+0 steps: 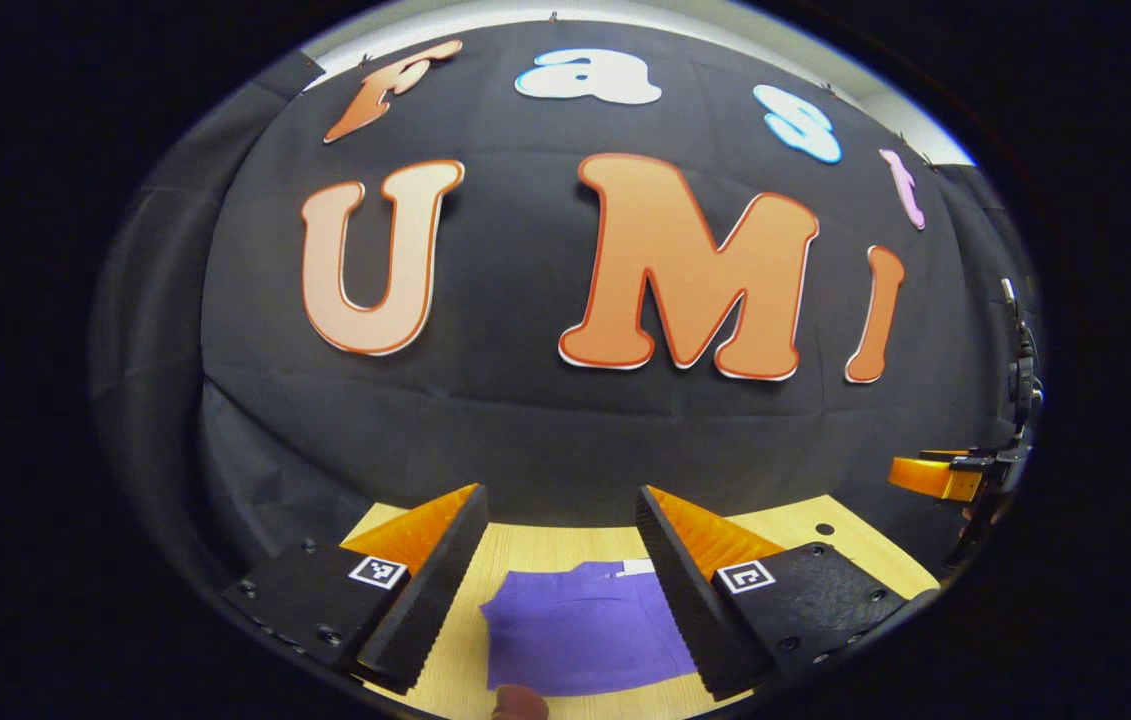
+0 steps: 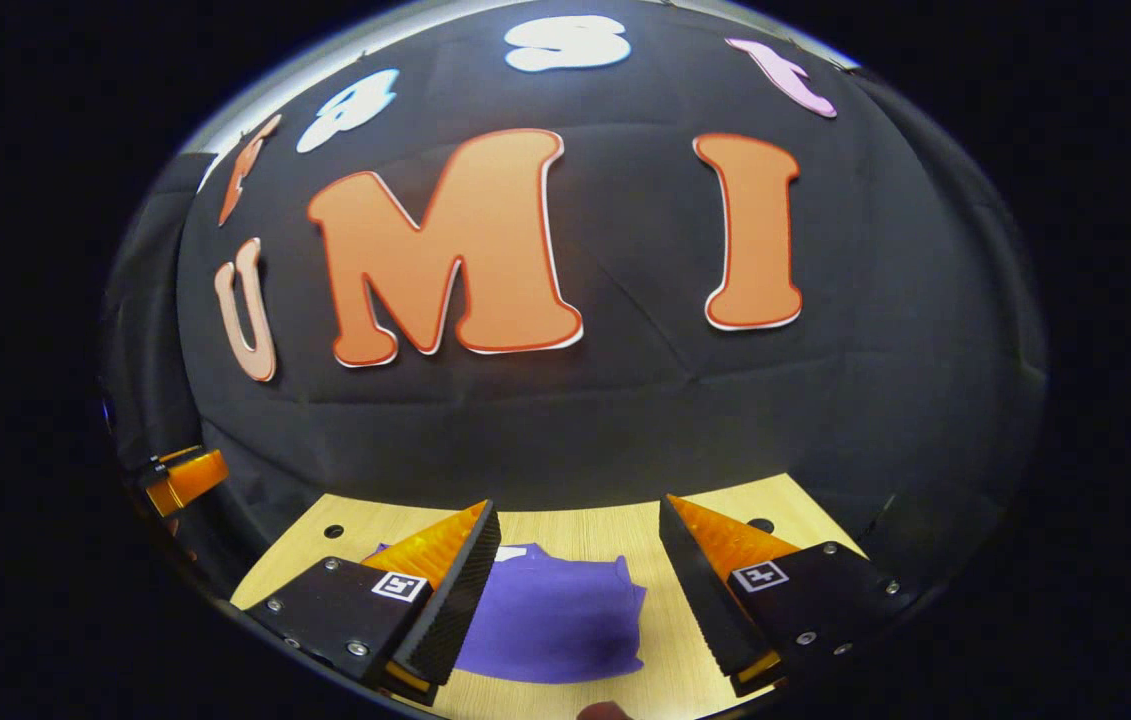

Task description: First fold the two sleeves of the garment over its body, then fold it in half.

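**Both tongs spread above one folded garment**

One purple garment [image 1: 580,630] lies flat on the wooden surface [image 1: 545,545], at lower centre of the left gripper view, between the fingers. The left tongs [image 1: 560,510] are spread, holding nothing. The right tongs [image 2: 580,520] are likewise spread and empty. Two dark holes [image 2: 333,531] mark the surface's far corners. Nothing obstructs the garment.

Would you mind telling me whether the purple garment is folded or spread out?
Folded: the purple garment lies as a compact block on the table, no sleeves sticking out.
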Available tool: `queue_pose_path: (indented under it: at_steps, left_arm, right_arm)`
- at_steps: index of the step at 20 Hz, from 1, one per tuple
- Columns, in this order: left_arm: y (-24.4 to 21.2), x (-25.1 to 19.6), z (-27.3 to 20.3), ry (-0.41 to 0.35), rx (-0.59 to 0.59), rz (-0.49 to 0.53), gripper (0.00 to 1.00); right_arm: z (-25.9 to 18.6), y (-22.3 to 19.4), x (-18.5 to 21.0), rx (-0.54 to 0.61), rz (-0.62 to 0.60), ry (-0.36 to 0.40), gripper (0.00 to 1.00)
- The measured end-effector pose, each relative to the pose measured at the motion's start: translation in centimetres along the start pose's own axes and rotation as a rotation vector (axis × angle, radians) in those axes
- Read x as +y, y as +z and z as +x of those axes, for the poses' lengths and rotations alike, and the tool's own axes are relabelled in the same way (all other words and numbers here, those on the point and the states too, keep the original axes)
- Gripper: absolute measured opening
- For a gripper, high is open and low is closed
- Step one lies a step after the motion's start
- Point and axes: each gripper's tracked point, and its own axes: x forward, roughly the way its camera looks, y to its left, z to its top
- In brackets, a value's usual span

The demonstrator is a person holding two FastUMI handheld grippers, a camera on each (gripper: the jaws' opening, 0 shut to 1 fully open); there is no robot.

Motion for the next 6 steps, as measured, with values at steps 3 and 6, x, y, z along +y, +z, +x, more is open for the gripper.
queue_pose_path:
  at_steps: [3,6]
  left_arm:
    - [1.1,-1.4,-2.6,-0.037,-0.093,-0.033,0.96]
    - [1.6,-1.9,-5.6,-0.043,-0.183,0.02,0.97]
  right_arm:
    - [-2.1,0.1,2.4,-0.038,-0.022,0.024,0.95]
    - [-3.8,-0.2,3.8,-0.069,-0.051,0.038,1.0]
